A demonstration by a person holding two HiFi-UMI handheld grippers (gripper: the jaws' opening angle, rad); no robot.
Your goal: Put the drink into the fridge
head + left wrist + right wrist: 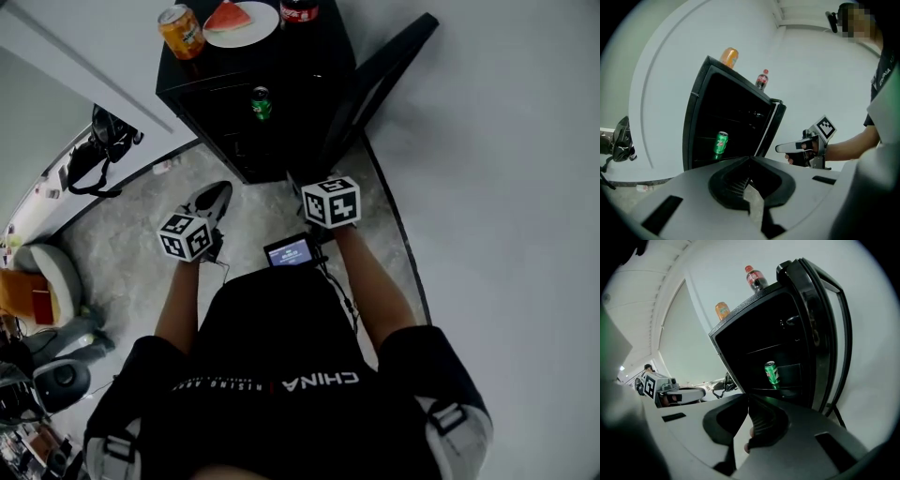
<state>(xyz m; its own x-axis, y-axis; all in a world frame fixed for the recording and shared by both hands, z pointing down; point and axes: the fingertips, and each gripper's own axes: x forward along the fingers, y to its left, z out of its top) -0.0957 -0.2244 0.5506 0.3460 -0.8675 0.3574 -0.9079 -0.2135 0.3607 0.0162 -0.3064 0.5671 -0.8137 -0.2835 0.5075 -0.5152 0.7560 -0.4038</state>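
My left claw [750, 164] and right claw [749, 404] are shut tight and hold nothing. The green can [261, 103] stands on a shelf inside the fridge [319, 56]. I think that step is done. Next, push its open door [394, 61] closed. The fridge sits on a grey speckled floor [122, 234].

Head view looks down; gripper views face fridge [309, 58].
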